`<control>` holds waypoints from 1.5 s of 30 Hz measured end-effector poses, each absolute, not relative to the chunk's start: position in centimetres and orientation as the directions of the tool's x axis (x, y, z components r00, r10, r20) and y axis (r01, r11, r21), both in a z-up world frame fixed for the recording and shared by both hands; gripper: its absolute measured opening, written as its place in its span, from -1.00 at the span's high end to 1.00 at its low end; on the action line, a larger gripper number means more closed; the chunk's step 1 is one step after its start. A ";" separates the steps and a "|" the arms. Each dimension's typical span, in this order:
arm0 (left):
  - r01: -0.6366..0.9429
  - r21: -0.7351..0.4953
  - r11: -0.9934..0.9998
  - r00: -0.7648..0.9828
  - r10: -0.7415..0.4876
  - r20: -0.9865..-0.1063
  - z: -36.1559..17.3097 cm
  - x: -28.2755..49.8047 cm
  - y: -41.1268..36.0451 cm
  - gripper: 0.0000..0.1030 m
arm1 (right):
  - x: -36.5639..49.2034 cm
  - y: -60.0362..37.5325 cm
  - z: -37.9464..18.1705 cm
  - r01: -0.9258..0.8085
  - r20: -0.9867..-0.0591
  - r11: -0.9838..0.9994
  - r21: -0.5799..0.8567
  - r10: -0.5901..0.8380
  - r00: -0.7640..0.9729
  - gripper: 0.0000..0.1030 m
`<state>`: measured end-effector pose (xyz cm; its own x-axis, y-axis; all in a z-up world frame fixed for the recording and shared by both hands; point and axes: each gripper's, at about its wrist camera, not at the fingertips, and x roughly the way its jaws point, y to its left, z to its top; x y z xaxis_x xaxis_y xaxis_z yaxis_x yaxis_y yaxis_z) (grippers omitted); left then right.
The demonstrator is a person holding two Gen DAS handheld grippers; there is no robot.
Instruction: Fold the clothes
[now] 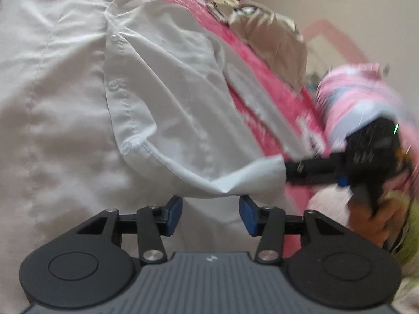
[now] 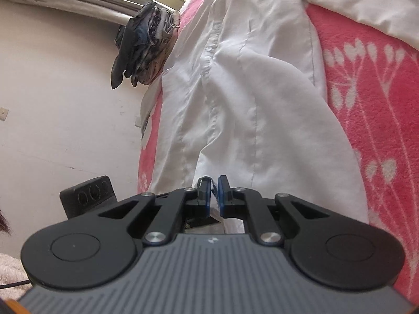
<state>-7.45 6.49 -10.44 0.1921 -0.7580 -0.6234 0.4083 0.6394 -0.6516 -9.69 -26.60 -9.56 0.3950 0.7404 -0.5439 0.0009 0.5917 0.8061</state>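
Observation:
A white button-up shirt point(image 1: 162, 83) lies spread on a pink flowered blanket point(image 2: 374, 110); it also fills the middle of the right wrist view point(image 2: 251, 99). My left gripper point(image 1: 210, 216) is open, its blue pads just short of the shirt's lifted hem, and holds nothing. My right gripper point(image 2: 214, 193) is shut on the shirt's hem edge. In the left wrist view the right gripper point(image 1: 290, 168) reaches in from the right and pinches a corner of the hem, raised off the bed.
A pile of dark folded clothes point(image 2: 146, 44) sits at the bed's far edge by the wall. A dark box point(image 2: 89, 196) stands on the floor to the left. A tan pillow point(image 1: 277, 49) lies on the bed. The person's hand point(image 1: 379, 217) holds the right gripper.

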 end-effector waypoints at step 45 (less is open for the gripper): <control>0.383 -0.600 0.702 0.151 -0.689 -0.709 -9.4 -9.4 12.8 -0.01 | -14.4 -17.0 -7.1 -0.473 -0.858 0.834 0.283 0.441 0.264 0.39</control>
<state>-9.41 12.84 -9.36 0.1514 -0.6885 -0.7092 0.3833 0.7022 -0.6000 -14.40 -17.02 -7.10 0.2640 0.4410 -0.8578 -0.4733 0.8342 0.2831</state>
